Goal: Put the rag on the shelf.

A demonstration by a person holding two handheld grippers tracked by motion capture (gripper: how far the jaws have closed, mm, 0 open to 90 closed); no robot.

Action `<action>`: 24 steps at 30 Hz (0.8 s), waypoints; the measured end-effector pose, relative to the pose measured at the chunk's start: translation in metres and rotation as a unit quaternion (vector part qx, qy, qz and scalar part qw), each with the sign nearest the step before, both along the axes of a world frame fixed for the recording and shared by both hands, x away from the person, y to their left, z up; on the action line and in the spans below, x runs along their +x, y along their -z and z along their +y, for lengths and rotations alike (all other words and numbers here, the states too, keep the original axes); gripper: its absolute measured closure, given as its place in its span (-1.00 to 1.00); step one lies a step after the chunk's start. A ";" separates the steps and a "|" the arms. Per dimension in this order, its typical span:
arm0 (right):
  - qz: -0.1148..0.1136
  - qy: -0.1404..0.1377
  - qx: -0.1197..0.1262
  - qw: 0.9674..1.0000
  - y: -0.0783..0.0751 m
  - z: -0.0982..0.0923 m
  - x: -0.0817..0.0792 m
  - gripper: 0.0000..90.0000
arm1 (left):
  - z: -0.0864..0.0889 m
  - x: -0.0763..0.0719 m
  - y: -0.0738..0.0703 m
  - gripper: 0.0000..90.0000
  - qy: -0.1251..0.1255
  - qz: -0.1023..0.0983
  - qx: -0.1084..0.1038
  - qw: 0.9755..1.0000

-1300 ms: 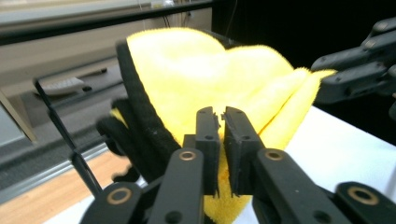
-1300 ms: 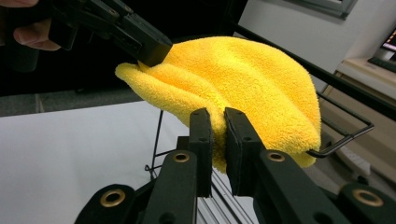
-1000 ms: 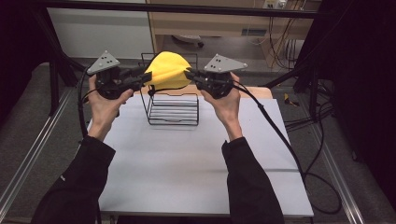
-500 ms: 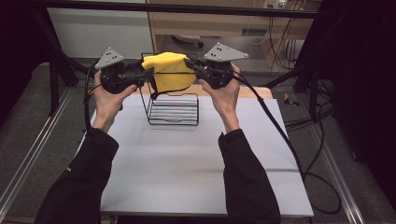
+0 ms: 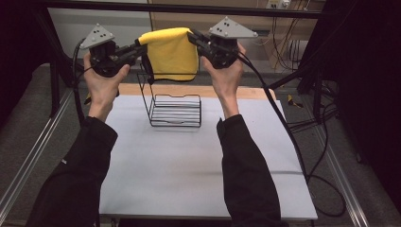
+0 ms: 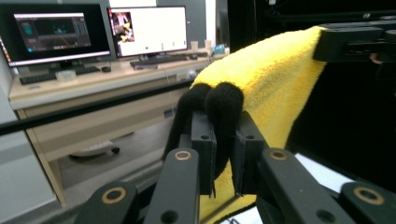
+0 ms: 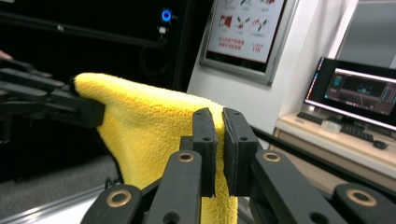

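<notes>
Yellow fluffy terry cloth [image 5: 173,53] is hanging in the air between the two grippers, stretched along its top edge and drooping down above the black wire rack [image 5: 175,109] without touching it, as far as I can tell. Left gripper [image 5: 138,45] has just been closing, and in the left gripper view its jaws are pinched on the cloth's corner; there's also something black and knitted [image 6: 212,100] bunched up between those jaws, can't really say what it is. Right gripper [image 5: 192,36] is clamped tight on the opposite corner, jaws nearly together with the yellow pile squeezed between them in the right gripper view. Both hands are held up high, level with each other.

Surface is a white tabletop [image 5: 189,175] with a strip of wood [image 5: 236,91] along the far edge, and the rack sits near that end. Room-wise: computer monitors [image 6: 98,30] on a desk, a poster [image 7: 245,28] on the wall, cables on the floor to the right.
</notes>
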State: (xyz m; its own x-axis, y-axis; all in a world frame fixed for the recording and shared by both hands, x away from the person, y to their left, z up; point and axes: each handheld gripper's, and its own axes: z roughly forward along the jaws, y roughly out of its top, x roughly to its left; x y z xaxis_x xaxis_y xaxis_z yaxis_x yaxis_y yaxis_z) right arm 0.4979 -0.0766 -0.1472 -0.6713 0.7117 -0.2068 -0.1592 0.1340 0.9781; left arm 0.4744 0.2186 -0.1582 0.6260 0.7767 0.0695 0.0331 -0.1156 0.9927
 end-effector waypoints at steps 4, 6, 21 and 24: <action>-0.001 -0.003 0.007 1.000 -0.016 0.004 0.002 0.89 | 0.002 -0.010 -0.017 0.80 -0.005 -0.007 0.002 1.000; -0.002 -0.006 0.012 1.000 -0.020 0.007 0.003 0.89 | 0.004 -0.012 -0.023 0.80 -0.008 -0.005 0.002 1.000; 0.046 0.007 -0.003 0.999 0.007 0.033 0.023 0.89 | 0.012 0.003 -0.018 0.80 -0.051 0.055 0.032 0.997; 0.061 0.020 -0.007 0.998 0.016 0.027 0.028 0.89 | 0.005 0.012 -0.009 0.80 -0.041 0.072 0.028 0.996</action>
State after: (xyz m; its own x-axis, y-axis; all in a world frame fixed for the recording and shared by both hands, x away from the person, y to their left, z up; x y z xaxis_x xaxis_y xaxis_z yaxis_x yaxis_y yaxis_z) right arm 0.5260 -0.0493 -0.1629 -0.6632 0.7363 -0.1346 -0.0330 0.1510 0.9880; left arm 0.4862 0.2233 -0.1493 0.5679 0.8226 0.0281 0.1852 -0.1610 0.9694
